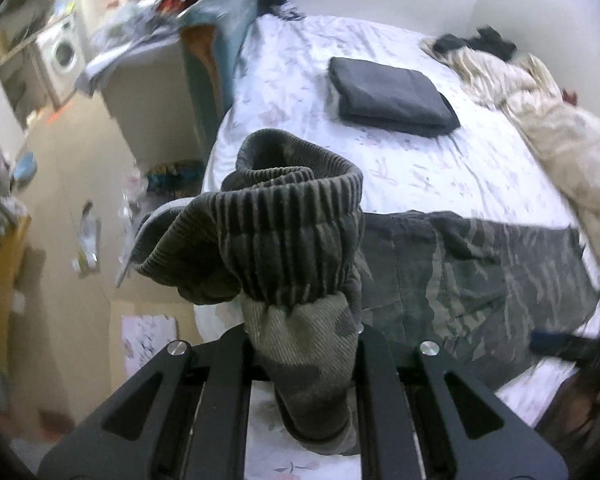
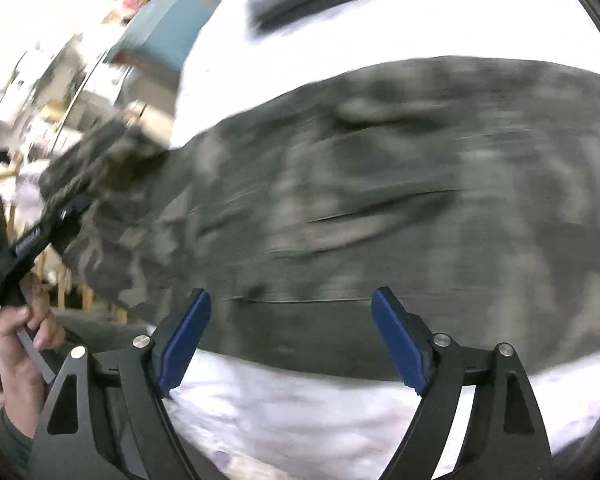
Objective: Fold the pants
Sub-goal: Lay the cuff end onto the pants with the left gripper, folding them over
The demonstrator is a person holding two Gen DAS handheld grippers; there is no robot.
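Camouflage pants [image 1: 480, 280] lie across the bed's near part, and they also fill the right wrist view [image 2: 380, 208], blurred. My left gripper [image 1: 304, 332] is shut on the pants' ribbed cuff [image 1: 292, 220] and holds that leg end lifted above the bed. The left gripper also shows at the left of the right wrist view [image 2: 66, 204], gripping the cloth. My right gripper [image 2: 292, 340] is open, its blue pads [image 2: 184, 340] spread wide just above the pants' near edge, holding nothing. It shows blurred at the right edge of the left wrist view [image 1: 572, 344].
A folded dark garment [image 1: 392, 96] lies on the floral bedsheet [image 1: 440, 168] further back. A rumpled beige blanket [image 1: 548, 120] runs along the wall. A cluttered cabinet [image 1: 160, 80] and floor litter [image 1: 88, 240] stand left of the bed.
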